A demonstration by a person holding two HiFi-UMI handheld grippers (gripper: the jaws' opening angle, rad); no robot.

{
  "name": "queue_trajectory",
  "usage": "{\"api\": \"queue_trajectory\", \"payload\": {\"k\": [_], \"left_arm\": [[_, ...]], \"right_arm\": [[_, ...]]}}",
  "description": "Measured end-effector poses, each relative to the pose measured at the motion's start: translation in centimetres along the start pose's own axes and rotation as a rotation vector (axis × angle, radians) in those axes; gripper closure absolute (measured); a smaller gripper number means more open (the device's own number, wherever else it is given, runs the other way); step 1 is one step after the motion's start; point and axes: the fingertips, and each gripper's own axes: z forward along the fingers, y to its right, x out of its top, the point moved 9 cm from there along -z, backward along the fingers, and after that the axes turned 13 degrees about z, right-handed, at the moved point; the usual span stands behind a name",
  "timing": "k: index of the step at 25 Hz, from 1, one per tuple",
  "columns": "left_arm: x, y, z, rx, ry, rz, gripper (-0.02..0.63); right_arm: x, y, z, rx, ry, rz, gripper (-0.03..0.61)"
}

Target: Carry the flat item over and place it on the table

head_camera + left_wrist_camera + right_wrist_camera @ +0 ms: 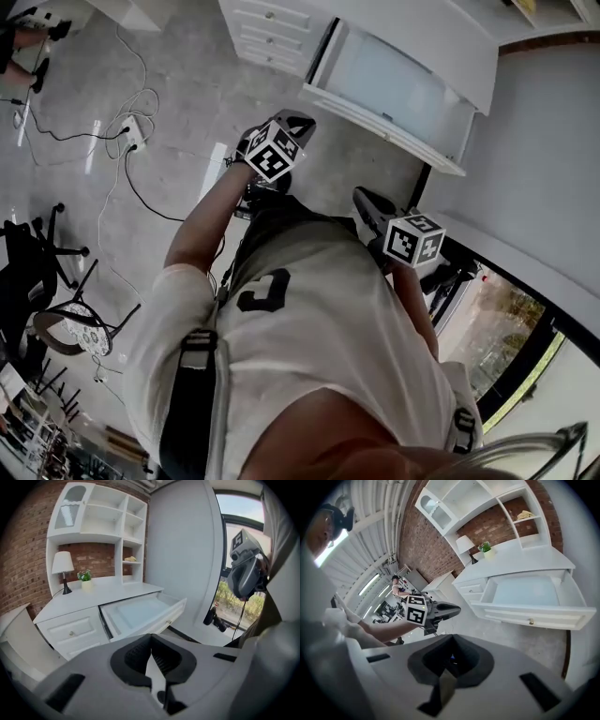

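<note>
Both grippers are held in the air in front of a white desk with a hutch [93, 597]. My left gripper [151, 637] is shut with nothing between its jaws; in the head view it [298, 120] points at the desk's open drawer [394, 84]. My right gripper [451, 639] is shut and empty too, a little lower and to the right [361, 197]. The drawer [140, 613] shows a pale, bare-looking bottom [529, 592]. A small yellowish flat thing [525, 514] lies on a hutch shelf [130, 558]. Each gripper shows in the other's view.
A lamp [62, 566] and a small potted plant [85, 576] stand on the desk top. Cables and a power strip [131, 136] lie on the grey floor at the left, near a black chair [37, 253]. A dark-framed window [239, 573] is on the right.
</note>
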Motion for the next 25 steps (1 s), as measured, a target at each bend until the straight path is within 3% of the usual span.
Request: {"api": "queue_trajectory", "payload": {"k": [5, 9, 12, 19, 25], "left_arm": [[0.2, 2.5, -6.8, -0.026, 0.083, -0.190, 0.594], [-0.3, 4.0, -9.0, 0.019, 0.131, -0.351, 0.594], [1.5, 4.4, -9.2, 0.063, 0.175, -0.431, 0.594], [8.2, 6.9, -6.5, 0.131, 0.218, -0.420, 0.594], [10.0, 7.9, -5.5, 0.268, 0.176, -0.426, 0.594]], "right_arm": [[1.1, -2.1, 1.2, -0.003, -0.039, -0.072, 0.568], [3.0, -0.9, 3.7, 0.099, -0.068, -0.077, 0.568], [4.8, -0.3, 4.9, 0.164, -0.102, -0.101, 0.568], [8.5, 1.9, 3.3, 0.284, -0.141, -0.129, 0.568], [10.4, 3.5, 3.1, 0.382, -0.208, -0.195, 0.568]]}}
